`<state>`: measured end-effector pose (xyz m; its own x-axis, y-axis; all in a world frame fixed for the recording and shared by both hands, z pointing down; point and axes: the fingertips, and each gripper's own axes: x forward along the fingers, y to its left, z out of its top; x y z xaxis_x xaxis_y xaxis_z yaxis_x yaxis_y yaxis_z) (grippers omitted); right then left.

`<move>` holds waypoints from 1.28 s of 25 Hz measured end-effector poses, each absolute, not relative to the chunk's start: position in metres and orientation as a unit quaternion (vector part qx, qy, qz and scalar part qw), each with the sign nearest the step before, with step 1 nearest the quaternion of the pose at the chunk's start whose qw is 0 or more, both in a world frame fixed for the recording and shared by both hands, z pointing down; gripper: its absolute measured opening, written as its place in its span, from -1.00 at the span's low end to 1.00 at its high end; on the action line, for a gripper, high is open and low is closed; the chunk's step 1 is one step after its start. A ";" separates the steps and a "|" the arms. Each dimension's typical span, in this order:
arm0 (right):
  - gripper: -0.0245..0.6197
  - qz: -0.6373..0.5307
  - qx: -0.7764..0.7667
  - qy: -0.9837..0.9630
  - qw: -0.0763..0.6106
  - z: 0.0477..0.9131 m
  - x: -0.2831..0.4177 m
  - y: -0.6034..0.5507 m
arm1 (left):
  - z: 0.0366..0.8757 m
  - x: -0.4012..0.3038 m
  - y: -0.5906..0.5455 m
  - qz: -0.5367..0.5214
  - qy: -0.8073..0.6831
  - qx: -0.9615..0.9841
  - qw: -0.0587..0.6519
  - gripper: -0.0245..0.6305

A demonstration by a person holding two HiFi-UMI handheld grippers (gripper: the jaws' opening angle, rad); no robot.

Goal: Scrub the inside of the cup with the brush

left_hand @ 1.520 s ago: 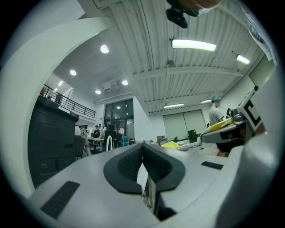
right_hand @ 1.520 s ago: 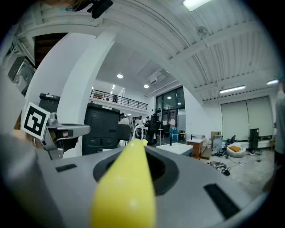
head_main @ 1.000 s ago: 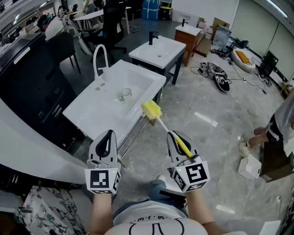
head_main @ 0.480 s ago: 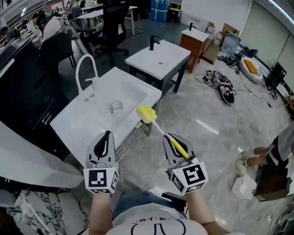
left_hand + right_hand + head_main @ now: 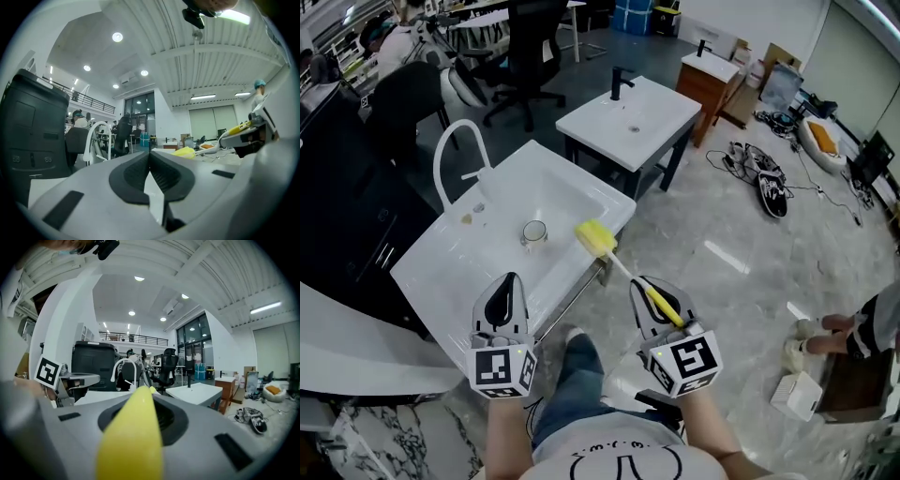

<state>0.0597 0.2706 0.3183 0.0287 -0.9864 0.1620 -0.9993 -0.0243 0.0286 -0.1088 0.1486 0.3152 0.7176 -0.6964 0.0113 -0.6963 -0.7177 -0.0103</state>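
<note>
My right gripper (image 5: 649,289) is clamped on the yellow handle of the brush (image 5: 595,240). In the right gripper view the handle fills the gap between the jaws and runs straight out ahead. The white stem rises from the grip toward the sink (image 5: 441,272), and the yellow sponge head hangs over the sink's front right edge. My left gripper (image 5: 507,281) has its jaws pressed together with nothing in them; the left gripper view shows the two dark pads meeting along one line. It sits over the sink's near rim, level with the right gripper and well apart from it.

The cup (image 5: 533,232), a clear glass, stands upright in the basin, just left of the brush head and not touching it. A white arched tap (image 5: 450,155) stands at the sink's far left. A second sink (image 5: 623,117) stands beyond, and a person's leg (image 5: 572,389) shows between my grippers.
</note>
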 end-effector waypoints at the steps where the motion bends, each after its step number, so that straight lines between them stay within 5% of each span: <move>1: -0.79 0.051 0.714 -0.695 0.069 0.321 0.066 0.258 | 0.318 -0.105 0.135 -0.008 0.378 -0.926 -0.002 -0.88; 22: -0.79 0.088 0.642 -0.752 0.122 0.348 0.109 -0.005 | 0.375 -0.076 -0.085 -0.057 0.406 -0.910 -0.068 -0.85; 26: -0.79 0.104 0.617 -0.768 0.136 0.360 0.112 -0.021 | 0.392 -0.068 -0.085 -0.073 0.394 -0.912 -0.090 -0.22; 32: -0.79 0.102 0.566 -0.804 0.154 0.365 0.116 -0.056 | 0.424 -0.067 -0.091 -0.104 0.421 -0.893 -0.117 -0.20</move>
<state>0.1160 -0.0558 0.3652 -0.3122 -0.8782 0.3624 -0.9408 0.3388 0.0105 -0.0669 -0.0914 0.4237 0.6239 -0.7283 0.2836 -0.7767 -0.6181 0.1213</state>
